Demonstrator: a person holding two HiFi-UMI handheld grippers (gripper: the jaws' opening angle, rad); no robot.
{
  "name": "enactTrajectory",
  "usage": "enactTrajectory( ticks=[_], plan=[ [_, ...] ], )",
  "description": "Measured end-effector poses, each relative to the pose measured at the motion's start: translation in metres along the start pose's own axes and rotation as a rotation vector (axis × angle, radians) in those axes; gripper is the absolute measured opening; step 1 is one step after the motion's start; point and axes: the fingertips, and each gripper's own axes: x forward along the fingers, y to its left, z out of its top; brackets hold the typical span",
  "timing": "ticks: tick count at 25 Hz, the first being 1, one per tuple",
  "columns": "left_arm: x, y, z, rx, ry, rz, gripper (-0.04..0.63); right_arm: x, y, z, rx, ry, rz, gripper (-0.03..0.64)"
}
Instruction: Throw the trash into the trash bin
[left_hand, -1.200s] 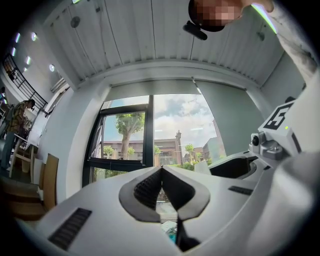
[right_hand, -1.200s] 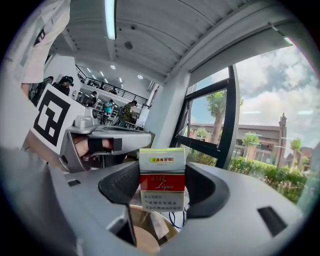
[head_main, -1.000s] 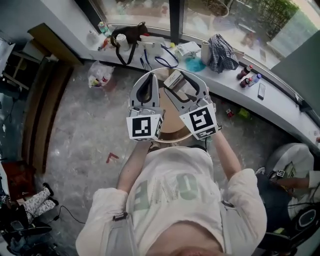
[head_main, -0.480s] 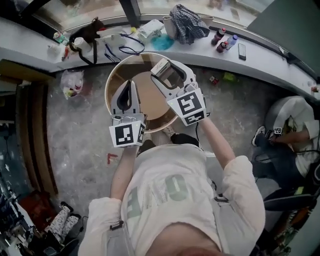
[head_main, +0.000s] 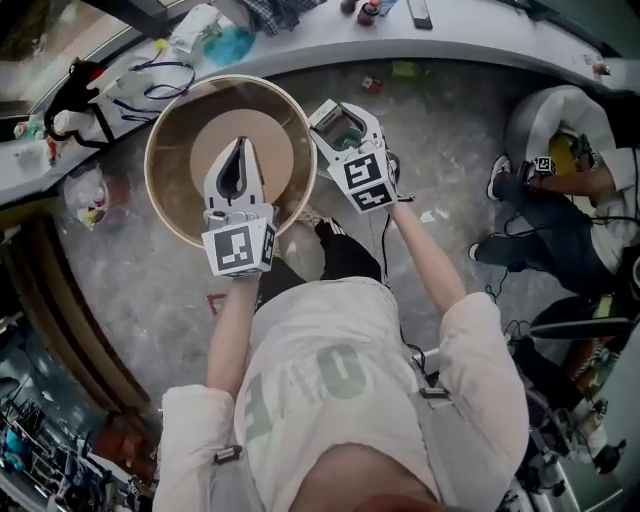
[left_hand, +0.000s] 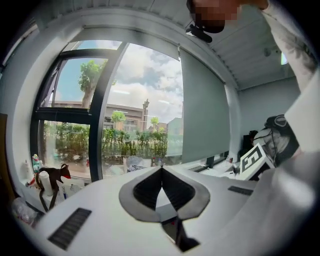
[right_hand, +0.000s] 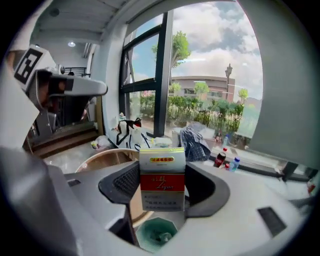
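Observation:
A white and red cigarette box (right_hand: 161, 182) with a green top edge stands upright between the jaws of my right gripper (right_hand: 161, 175), which is shut on it. Directly below those jaws on the floor is a small green octagonal bin (right_hand: 157, 234). In the head view the right gripper (head_main: 335, 115) hangs just right of a large round wooden-rimmed tub (head_main: 165, 130), and the green bin (head_main: 345, 128) shows through its gap. My left gripper (head_main: 238, 150) is over the tub. Its jaws meet at the tip (left_hand: 161, 169), shut with nothing in them.
A grey counter (head_main: 470, 45) runs along the window with a bag, cables, bottles and a checked cloth (right_hand: 196, 141) on it. A plastic bag (head_main: 85, 195) lies on the floor at the left. A seated person (head_main: 560, 190) is at the right.
Both grippers have come down and tilted lower. The right one has carried the box from over the round tub to beside its right rim. The head view has swung, showing more floor.

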Motion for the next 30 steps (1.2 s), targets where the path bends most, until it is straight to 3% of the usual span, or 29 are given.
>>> enactTrajectory(
  ticks=[5, 12, 21, 30],
  plan=[
    [0.013, -0.024, -0.034, -0.018, 0.083, -0.036, 0.011, 0.010, -0.015, -0.090, 0.055, 0.153, -0.020, 0.281],
    [0.010, -0.039, -0.063, -0.009, 0.166, -0.060, 0.011, 0.024, -0.009, -0.181, 0.130, 0.299, -0.037, 0.281],
    [0.013, -0.050, -0.070, -0.010, 0.187, -0.089, 0.011, 0.034, -0.007, -0.231, 0.170, 0.359, -0.082, 0.281],
    [0.009, -0.032, -0.071, -0.012, 0.167, -0.033, 0.011, 0.043, -0.003, -0.262, 0.186, 0.435, -0.131, 0.288]
  ],
)
